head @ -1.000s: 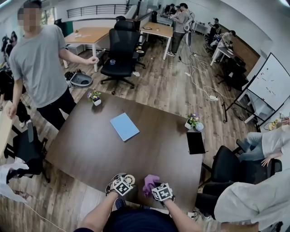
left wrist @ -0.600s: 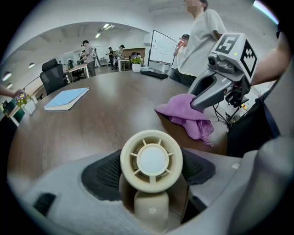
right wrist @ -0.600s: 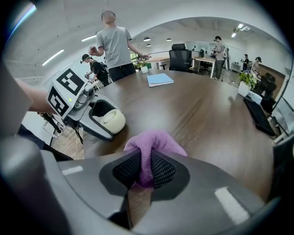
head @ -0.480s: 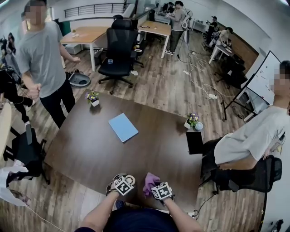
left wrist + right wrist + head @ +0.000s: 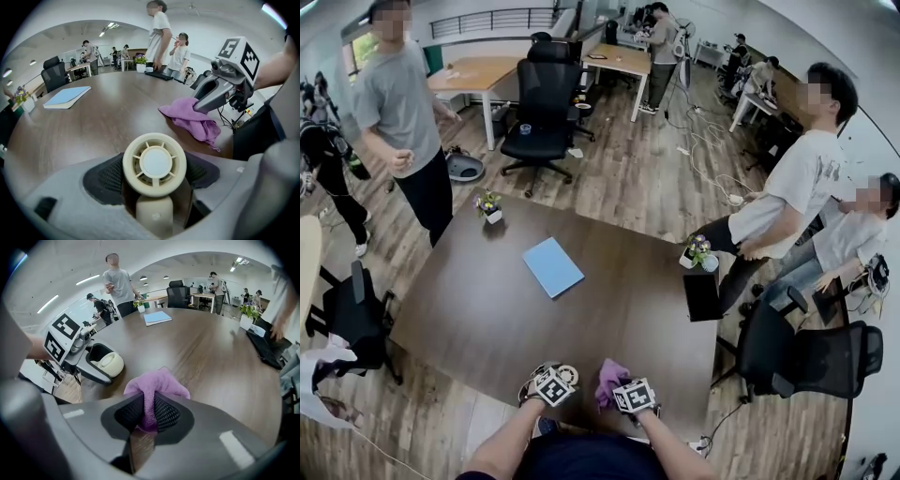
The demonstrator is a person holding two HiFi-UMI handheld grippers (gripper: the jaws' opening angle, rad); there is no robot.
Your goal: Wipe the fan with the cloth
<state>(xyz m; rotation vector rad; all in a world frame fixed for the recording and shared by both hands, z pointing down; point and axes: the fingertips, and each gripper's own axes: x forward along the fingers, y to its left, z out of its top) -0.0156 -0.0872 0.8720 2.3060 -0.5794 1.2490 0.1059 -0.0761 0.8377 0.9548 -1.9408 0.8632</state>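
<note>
A small cream fan (image 5: 154, 164) with a round grille sits between the dark pads of my left gripper (image 5: 154, 174), which is shut on it at the table's near edge. In the head view the fan (image 5: 568, 372) pokes out just ahead of the left gripper (image 5: 555, 378). My right gripper (image 5: 149, 412) is shut on a purple cloth (image 5: 157, 385), which bunches up out of its jaws. The cloth (image 5: 611, 375) rests on the dark table (image 5: 609, 309) a short way right of the fan, apart from it. From the left gripper view, the right gripper (image 5: 202, 104) holds the cloth (image 5: 194, 123).
A blue notebook (image 5: 553, 266) lies mid-table. Small flower pots stand at the far left corner (image 5: 490, 204) and the right edge (image 5: 697, 251), with a black tablet (image 5: 704, 296) beside the latter. People stand at the left (image 5: 403, 112) and right (image 5: 787, 197); office chairs ring the table.
Both grippers have kept still with fan and cloth. At the right a person has risen from a chair and now stands by the table; the person at the left has shifted slightly.
</note>
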